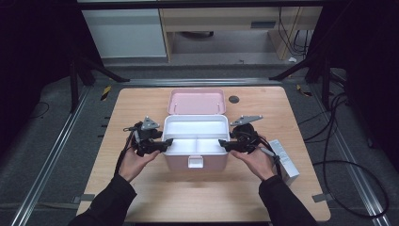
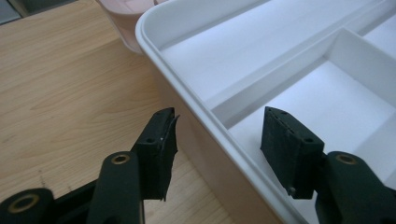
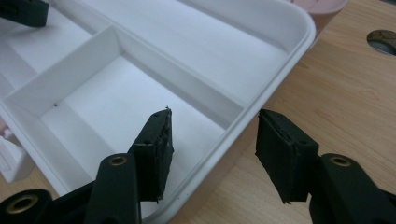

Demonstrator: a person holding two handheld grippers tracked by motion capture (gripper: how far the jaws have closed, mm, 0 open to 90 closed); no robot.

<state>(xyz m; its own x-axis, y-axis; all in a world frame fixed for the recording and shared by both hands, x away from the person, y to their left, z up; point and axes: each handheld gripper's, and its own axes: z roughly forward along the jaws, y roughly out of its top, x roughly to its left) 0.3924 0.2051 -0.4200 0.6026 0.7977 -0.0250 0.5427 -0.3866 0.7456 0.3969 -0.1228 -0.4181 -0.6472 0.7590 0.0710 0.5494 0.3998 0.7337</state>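
Observation:
A pink box (image 1: 195, 161) stands open mid-table, its lid (image 1: 196, 101) tipped back. Inside sits a white divided tray (image 1: 195, 126) with nothing in its compartments. My left gripper (image 1: 165, 142) is at the tray's left side, my right gripper (image 1: 225, 144) at its right side. In the left gripper view the left gripper (image 2: 219, 135) straddles the tray rim (image 2: 187, 88), one jaw outside the wall and one inside, with gaps on both sides. The right gripper (image 3: 212, 135) likewise straddles the rim (image 3: 280, 74) without pressing it.
A white carton (image 1: 285, 161) lies on the table just right of my right hand. A dark round grommet (image 1: 234, 99) sits in the tabletop behind the box. Bare wood lies in front of the box and to its left.

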